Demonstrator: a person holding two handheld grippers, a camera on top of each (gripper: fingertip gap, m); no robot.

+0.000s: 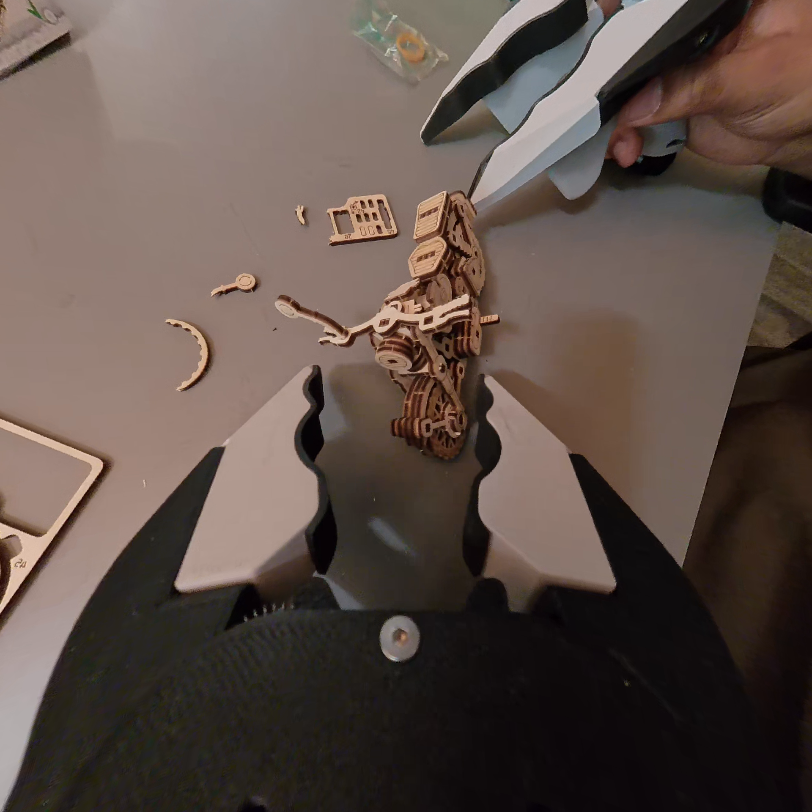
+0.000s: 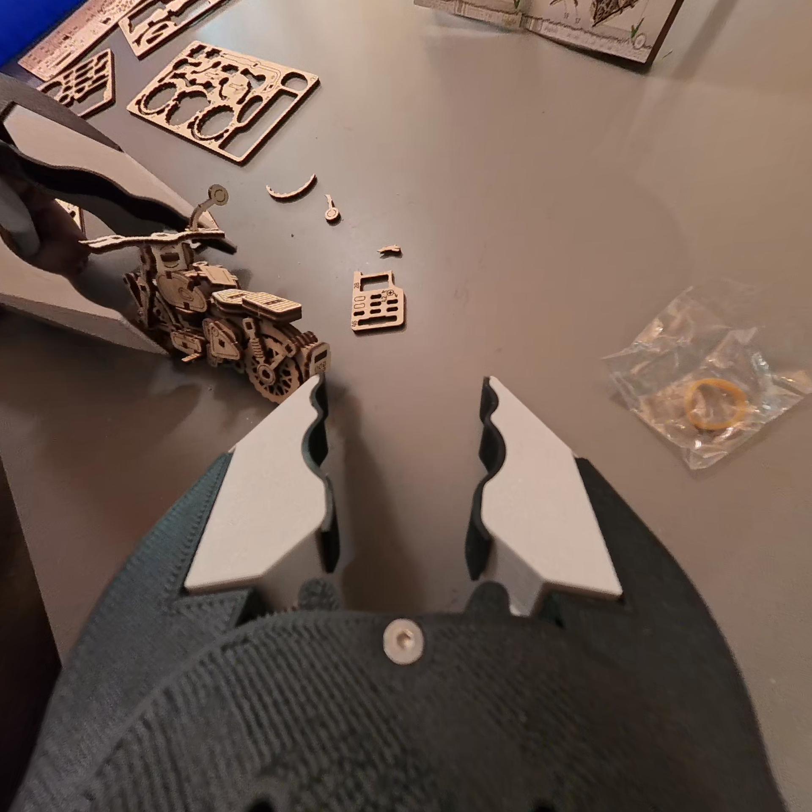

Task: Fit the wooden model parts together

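A: Fig. 1. How many things lie on the table (image 2: 505, 219)?

B: 1 wooden motorcycle (image 1: 435, 325), mostly built, upright near the table's edge. Around it, 4 loose parts: 1 toothed arc (image 1: 193, 353), 1 round-headed pin (image 1: 237, 284), 1 tiny scrap (image 1: 300, 214) and 1 small frame (image 1: 364, 219) with slots cut through it. Also 1 clear bag (image 2: 703, 386) holding 1 orange ring (image 2: 715, 403).

A: And the sheets?

B: The right wrist view shows 1 large punched-out sheet (image 2: 224, 99) beyond the motorcycle, with at least 2 more sheets at the top left, cut off by the frame. 1 printed booklet (image 2: 593, 26) lies at the far edge.

A: State of the left gripper (image 1: 400, 380)?

B: Wide open, grasping nothing. The front wheel (image 1: 433, 422) stands between its fingers, just beside the right-hand one; whether it touches is unclear.

A: The right gripper (image 2: 402, 382)?

B: Released too, with bare table between the fingers. Its left-hand fingertip sits at the rear wheel (image 2: 281, 373), touching or nearly so. In the left wrist view a hand (image 1: 725, 96) holds this gripper, and 1 fingertip reaches the motorcycle's tail.

A: Where is the handlebar?

B: The handlebar (image 1: 395, 325) is set across the front, 1 mirror stalk (image 1: 307, 314) at its end.
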